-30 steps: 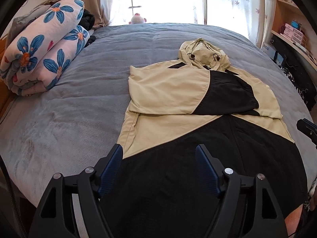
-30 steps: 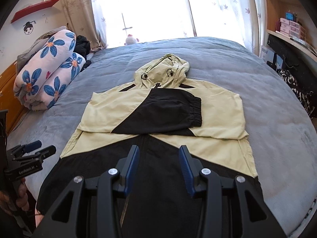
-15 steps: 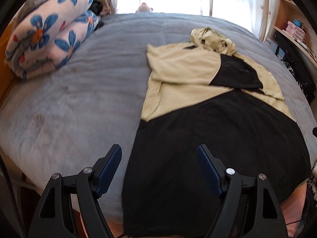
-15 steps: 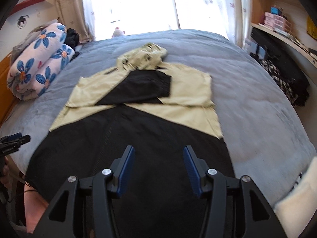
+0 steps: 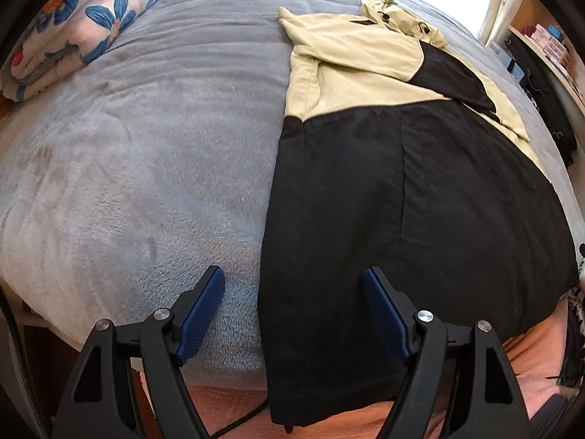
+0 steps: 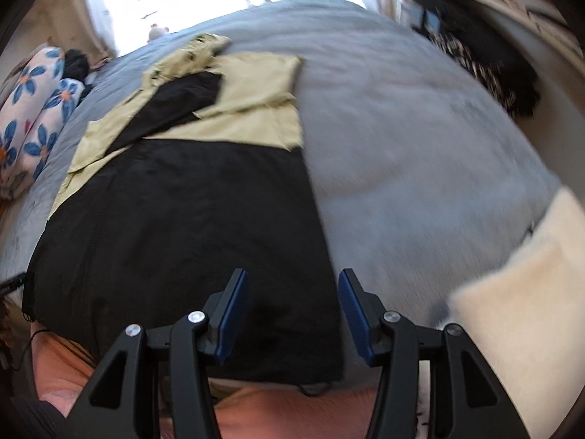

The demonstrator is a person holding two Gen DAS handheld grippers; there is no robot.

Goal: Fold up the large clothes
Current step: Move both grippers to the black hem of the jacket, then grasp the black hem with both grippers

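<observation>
A black and cream hooded jacket [image 5: 402, 201] lies flat on the grey bed cover [image 5: 146, 146], hood at the far end, sleeves folded across the chest. Its black hem hangs at the bed's near edge. My left gripper [image 5: 292, 278] stands open over the jacket's near left edge, one finger above the bed cover and the other above black cloth. In the blurred right wrist view, the jacket [image 6: 182, 219] fills the left half. There my right gripper [image 6: 292, 274] is open above the near right corner. Neither gripper presses on cloth.
A rolled floral quilt [image 5: 91, 18] lies at the bed's far left. A cream cushion [image 6: 530, 292] sits at the near right. Dark clutter and a shelf [image 6: 493, 62] line the right side. A salmon sheet [image 5: 530, 347] shows below the near edge.
Both grippers have dropped and tipped down toward the hem. The left slid to the jacket's left edge, the right to its right edge. The right jaws stand a little wider.
</observation>
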